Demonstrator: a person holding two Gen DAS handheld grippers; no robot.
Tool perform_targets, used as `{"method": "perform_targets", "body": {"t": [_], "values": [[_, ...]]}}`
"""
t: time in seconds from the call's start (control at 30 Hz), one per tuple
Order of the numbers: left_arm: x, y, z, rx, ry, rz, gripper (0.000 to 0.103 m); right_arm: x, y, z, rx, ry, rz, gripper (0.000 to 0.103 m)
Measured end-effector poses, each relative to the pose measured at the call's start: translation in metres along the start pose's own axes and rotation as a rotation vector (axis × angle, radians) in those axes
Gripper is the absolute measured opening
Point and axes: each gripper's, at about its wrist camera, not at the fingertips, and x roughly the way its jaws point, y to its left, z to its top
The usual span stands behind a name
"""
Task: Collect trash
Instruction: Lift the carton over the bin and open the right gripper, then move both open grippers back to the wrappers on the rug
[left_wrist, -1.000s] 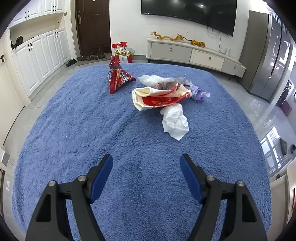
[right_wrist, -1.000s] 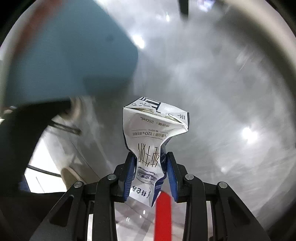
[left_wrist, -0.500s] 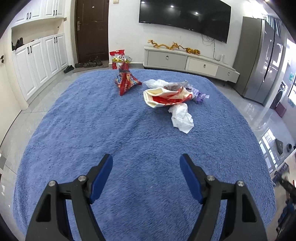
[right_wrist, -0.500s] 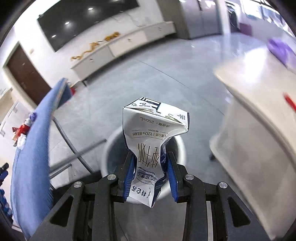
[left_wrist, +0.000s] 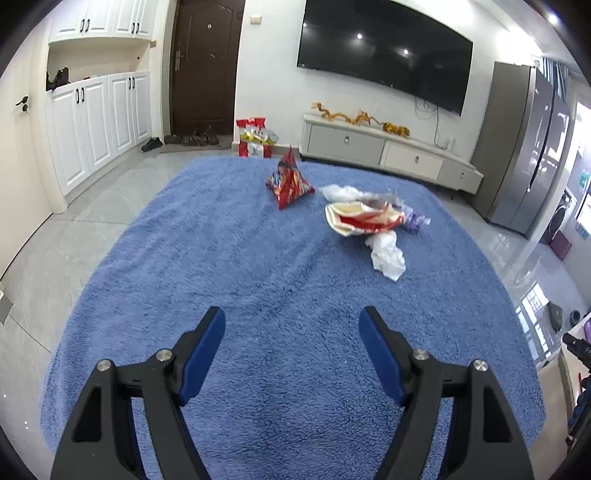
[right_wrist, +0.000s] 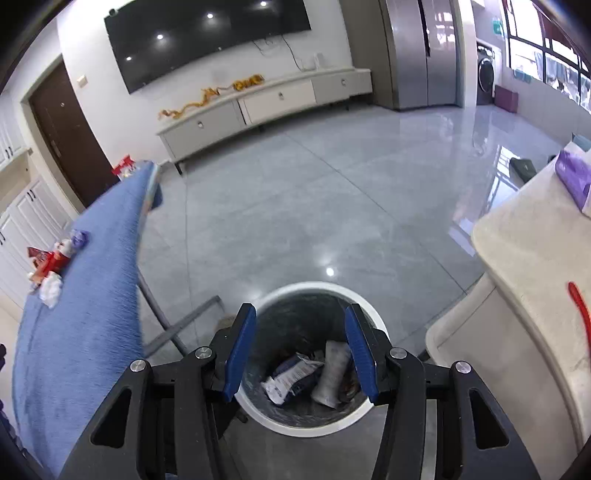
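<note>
Your left gripper (left_wrist: 291, 332) and right gripper (right_wrist: 299, 332) look like twins: chunky matte-black plastic arms with triangular cutouts near the base, and a pair of round silver screw heads on each side. The fingers (left_wrist: 202, 356) are lined with flat bright-blue pads, slightly rounded at the tips, same on the right pads (right_wrist: 360, 352). No cables or labels show on either one.

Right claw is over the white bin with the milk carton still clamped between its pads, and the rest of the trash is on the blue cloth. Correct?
Not quite. In the right wrist view the right claw is over the white bin, but its jaws are opening with nothing between them; the milk carton lies inside the bin. The rest of the trash is on the blue cloth.
</note>
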Motion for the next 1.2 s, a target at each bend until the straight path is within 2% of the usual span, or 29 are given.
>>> {"method": "perform_targets", "body": {"t": [0.17,0.3,0.5,0.7,0.87,1.2], "values": [[-0.025,0.005,0.008,0.013,-0.058,-0.015,0.074,-0.031,0.027,0.016,-0.031,-0.074,0.078,0.05],[-0.04,0.01,0.019,0.035,-0.083,-0.013,0.074,-0.055,0.066,0.029,-0.098,-0.132,0.153,0.051],[-0.039,0.017,0.03,0.056,-0.074,-0.06,0.074,-0.073,0.133,0.037,-0.206,-0.16,0.261,0.052],[-0.004,0.016,0.043,0.056,0.027,-0.174,0.074,-0.053,0.187,0.042,-0.298,-0.115,0.315,0.052],[0.037,0.016,0.062,-0.048,0.116,-0.303,0.077,-0.026,0.221,0.047,-0.354,-0.073,0.342,0.052],[0.129,0.011,0.106,-0.248,0.266,-0.363,0.079,0.041,0.288,0.058,-0.461,0.009,0.408,0.052]]}}
